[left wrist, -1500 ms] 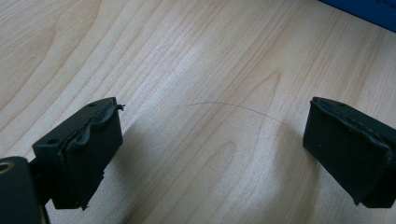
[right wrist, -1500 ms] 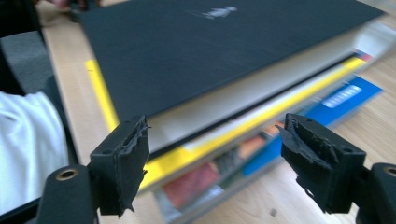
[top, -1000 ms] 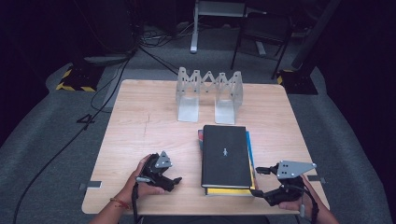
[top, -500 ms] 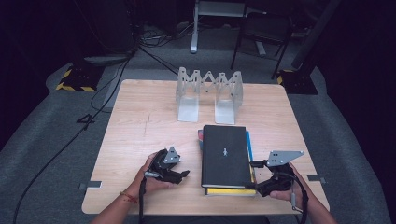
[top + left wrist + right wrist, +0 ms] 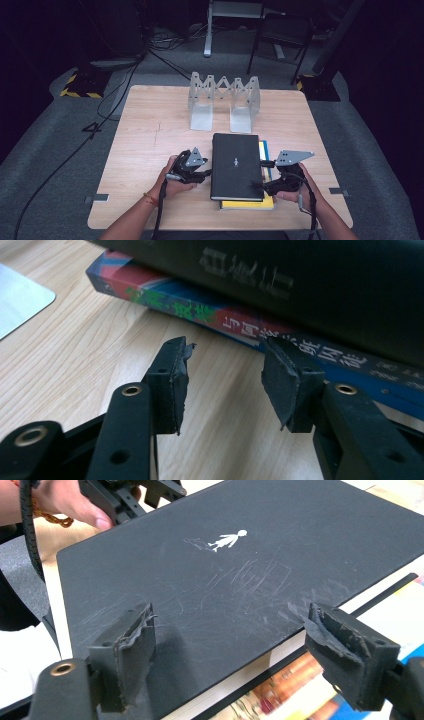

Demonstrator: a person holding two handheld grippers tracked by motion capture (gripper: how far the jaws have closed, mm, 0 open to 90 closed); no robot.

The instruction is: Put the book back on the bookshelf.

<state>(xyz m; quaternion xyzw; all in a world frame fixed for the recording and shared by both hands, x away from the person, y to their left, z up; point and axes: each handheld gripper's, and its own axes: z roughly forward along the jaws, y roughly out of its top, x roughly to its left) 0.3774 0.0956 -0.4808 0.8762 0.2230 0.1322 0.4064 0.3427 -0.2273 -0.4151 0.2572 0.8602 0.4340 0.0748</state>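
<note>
A stack of books lies at the front middle of the table. A black book [image 5: 236, 165] with a small white figure on its cover is on top, over a yellow book [image 5: 247, 204] and a blue one [image 5: 263, 150]. My left gripper [image 5: 205, 172] is open at the stack's left side, its jaws level with the colourful spine [image 5: 240, 322] under the black book [image 5: 310, 285]. My right gripper [image 5: 260, 182] is open at the stack's right front corner. There its fingers [image 5: 125, 655] straddle the edge of the black cover [image 5: 240, 580], above a colourful book [image 5: 300, 680].
A grey metal zigzag book rack [image 5: 223, 100] stands behind the stack at the table's back middle; its flat base plate [image 5: 20, 300] shows in the left gripper view. The other hand and gripper [image 5: 125, 500] lie across the black cover. Bare wood [image 5: 150, 130] spreads to the left.
Both grippers have moved inward toward the book stack, the left from the open table to the stack's left edge, the right from the table's front right corner to the stack's right edge.
</note>
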